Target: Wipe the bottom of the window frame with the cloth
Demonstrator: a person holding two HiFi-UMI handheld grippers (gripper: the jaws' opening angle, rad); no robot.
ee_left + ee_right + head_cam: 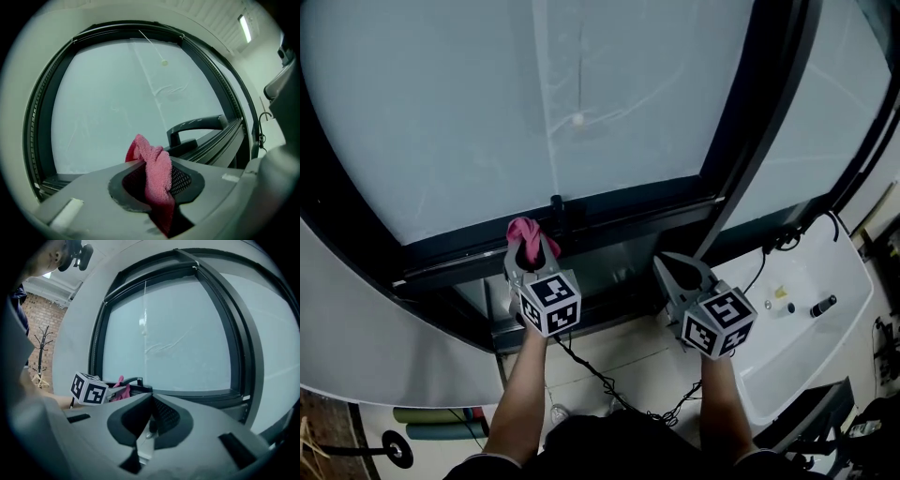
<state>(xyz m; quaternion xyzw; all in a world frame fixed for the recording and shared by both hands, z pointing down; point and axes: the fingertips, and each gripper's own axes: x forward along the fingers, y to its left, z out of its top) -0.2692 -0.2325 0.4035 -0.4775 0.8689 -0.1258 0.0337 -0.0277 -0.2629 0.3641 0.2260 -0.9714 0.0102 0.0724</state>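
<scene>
A large window fills the upper part of the head view: a pale, frosted pane (487, 103) set in a dark window frame (619, 208), with a slanted dark upright (759, 122) dividing it from a second pane on the right. A thin cord with a small bead (577, 119) hangs in front of the glass. A dark handle (557, 208) sits on the bottom rail of the frame, near its middle. Below the frame are a tiled floor (652, 352) and a black cable (600, 377) trailing across it. A white ledge (830, 281) runs along the right edge. The right gripper view shows a brick wall (47, 329) far to the left.

The left tongs (528, 251) are clenched on a pink cloth (523, 231). The cloth is pinched between the jaws, and a bunched fold sticks out past their tips. It is held right at the bottom rail, just left of the handle; whether it touches the rail cannot be told.

The right tongs (675, 269) are closed with nothing between them, held near the rail to the right of the handle and well apart from the cloth.

The bottom rail runs bare to the left of the cloth towards the frame's left corner. To the right, the handle stands directly beside the cloth, and further along the slanted upright meets the rail.
</scene>
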